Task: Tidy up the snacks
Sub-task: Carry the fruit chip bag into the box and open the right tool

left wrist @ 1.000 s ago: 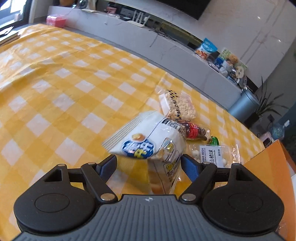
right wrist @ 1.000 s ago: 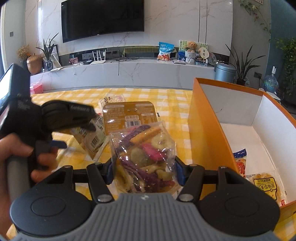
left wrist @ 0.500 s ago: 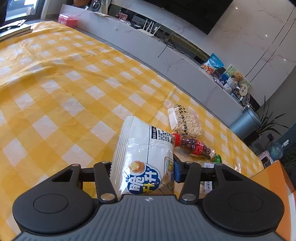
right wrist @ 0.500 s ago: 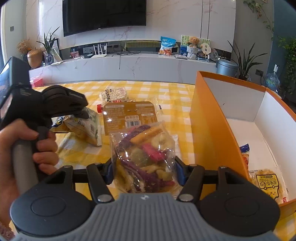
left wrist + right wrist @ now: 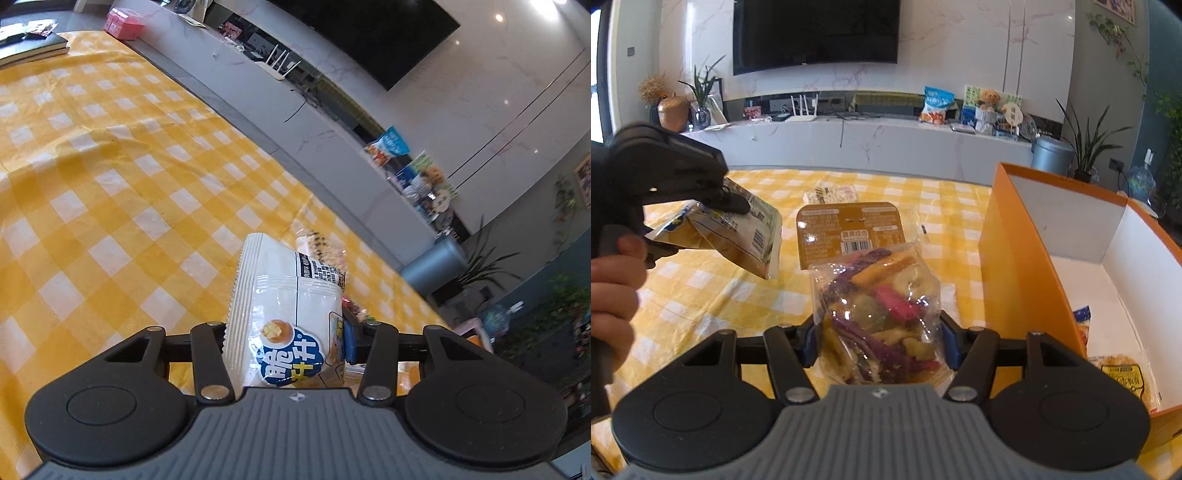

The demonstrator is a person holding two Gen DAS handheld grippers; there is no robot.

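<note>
Gripping a white snack bag (image 5: 284,317), the left gripper (image 5: 284,341) has its 2 fingers (image 5: 352,341) closed against the bag's sides and holds it raised above the yellow checked bench (image 5: 110,192); the right wrist view shows the same bag (image 5: 738,232) tilted in the air at far left. At centre, the right gripper (image 5: 879,341) has its fingers (image 5: 949,347) pressed onto a clear bag of mixed vegetable chips (image 5: 879,306) with a brown header card (image 5: 849,232). At right, an orange box (image 5: 1027,266) stands open just beside this bag, with 2 snack packets (image 5: 1123,376) inside.
</note>
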